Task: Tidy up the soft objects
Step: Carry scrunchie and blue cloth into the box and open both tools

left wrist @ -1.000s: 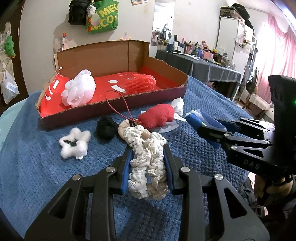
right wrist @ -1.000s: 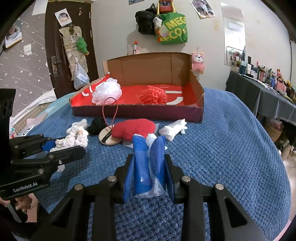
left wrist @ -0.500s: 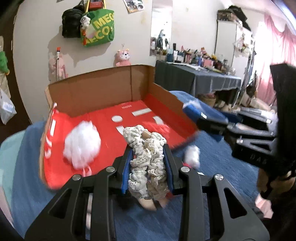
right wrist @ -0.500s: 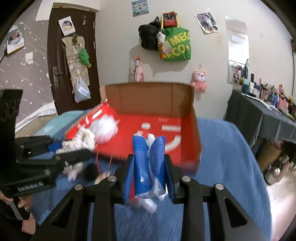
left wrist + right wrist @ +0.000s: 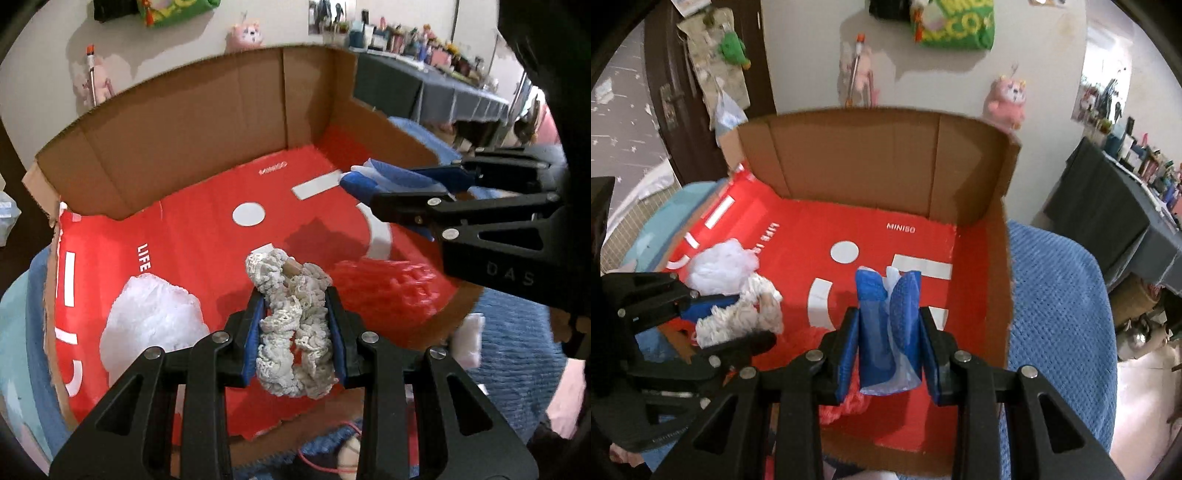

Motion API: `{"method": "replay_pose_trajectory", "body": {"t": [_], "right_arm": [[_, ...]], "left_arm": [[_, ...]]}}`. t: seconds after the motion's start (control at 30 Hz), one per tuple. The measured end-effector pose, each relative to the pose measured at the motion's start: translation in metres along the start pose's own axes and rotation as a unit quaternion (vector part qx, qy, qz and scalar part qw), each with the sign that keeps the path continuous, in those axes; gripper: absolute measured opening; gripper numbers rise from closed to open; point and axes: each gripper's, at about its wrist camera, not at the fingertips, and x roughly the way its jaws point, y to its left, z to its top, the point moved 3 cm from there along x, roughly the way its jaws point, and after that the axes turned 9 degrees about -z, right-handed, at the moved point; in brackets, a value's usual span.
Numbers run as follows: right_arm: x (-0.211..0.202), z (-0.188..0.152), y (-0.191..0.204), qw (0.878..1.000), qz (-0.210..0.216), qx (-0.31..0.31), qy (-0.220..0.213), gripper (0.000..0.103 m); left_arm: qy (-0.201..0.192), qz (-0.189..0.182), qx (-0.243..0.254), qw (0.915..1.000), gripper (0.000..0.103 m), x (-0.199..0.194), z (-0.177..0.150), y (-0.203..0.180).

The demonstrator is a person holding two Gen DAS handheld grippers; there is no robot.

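Note:
My left gripper is shut on a cream crocheted bundle and holds it above the red floor of the cardboard box. My right gripper is shut on a blue and white pouch, also over the box. A white mesh pouf and a red mesh pouf lie in the box. The right gripper reaches in from the right in the left wrist view; the left gripper shows at the left in the right wrist view.
The box stands on a blue knit blanket. A white soft item lies on the blanket by the box's right front corner. A dark-clothed table with clutter stands to the right. A green bag hangs on the wall.
Both grippers have lifted from the blanket and moved forward over the box, each still holding its object. The items left on the blanket have dropped out of view.

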Motion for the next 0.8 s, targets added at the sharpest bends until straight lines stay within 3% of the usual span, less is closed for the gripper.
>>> {"method": "replay_pose_trajectory", "body": {"t": [0.2, 0.43, 0.8], "right_arm": [[0.031, 0.007, 0.008, 0.998, -0.015, -0.023, 0.064, 0.033], [0.053, 0.009, 0.01, 0.993, -0.032, -0.039, 0.108, 0.033], [0.066, 0.003, 0.012, 0.988, -0.045, -0.055, 0.139, 0.034]], "left_arm": [[0.038, 0.006, -0.002, 0.9993, 0.029, 0.022, 0.0, 0.003], [0.07, 0.012, -0.009, 0.9974, 0.029, 0.041, 0.003, 0.009], [0.079, 0.022, 0.005, 0.9966, 0.03, 0.048, 0.003, 0.004]]}}
